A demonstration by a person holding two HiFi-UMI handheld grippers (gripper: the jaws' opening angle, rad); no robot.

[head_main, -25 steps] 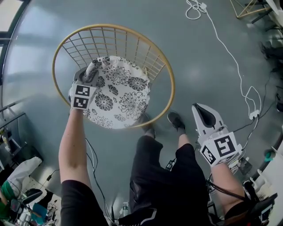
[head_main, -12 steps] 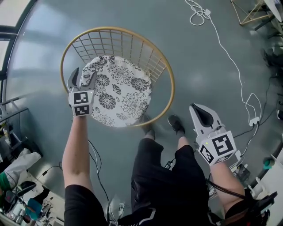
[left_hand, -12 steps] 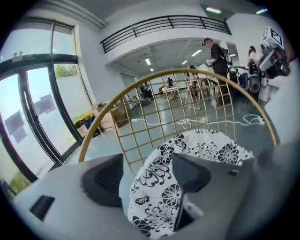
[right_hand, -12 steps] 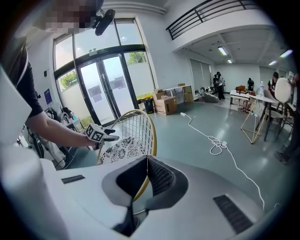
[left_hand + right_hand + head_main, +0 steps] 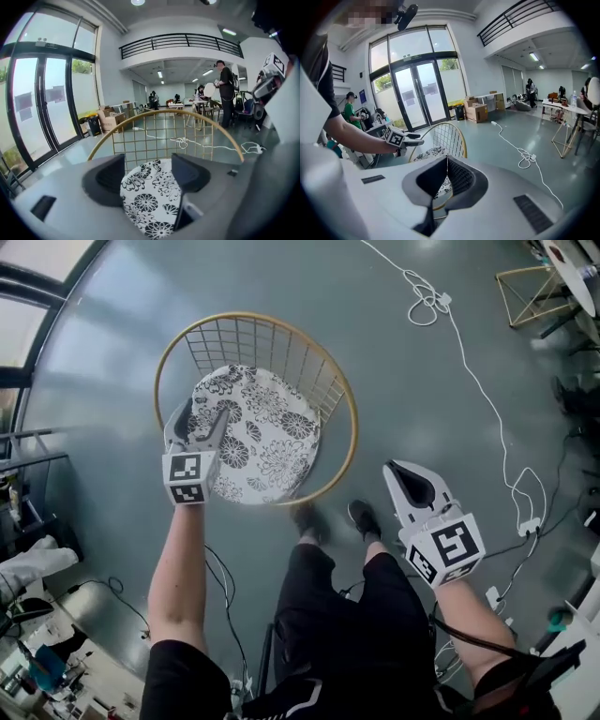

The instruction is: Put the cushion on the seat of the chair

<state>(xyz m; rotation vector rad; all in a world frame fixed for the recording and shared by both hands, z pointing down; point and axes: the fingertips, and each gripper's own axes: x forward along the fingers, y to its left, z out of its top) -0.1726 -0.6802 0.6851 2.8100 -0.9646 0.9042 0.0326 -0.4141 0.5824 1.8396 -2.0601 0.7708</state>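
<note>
Grey left tongs (image 5: pixel 200 418) are noted spread wide and raised clear; a second ago they were clamped on the cushion's edge. Nothing is gripped now. Just ahead of and below them, the floral cushion (image 5: pixel 267 427) is seen lying on the seat of the gold wire chair (image 5: pixel 253 315); placement is judged complete. Shoes (image 5: pixel 364 517) stand beside the chair. Right tongs (image 5: pixel 412 486) are held together, empty, well apart. White cable (image 5: pixel 427 306) beyond; nothing is obstructed.
</note>
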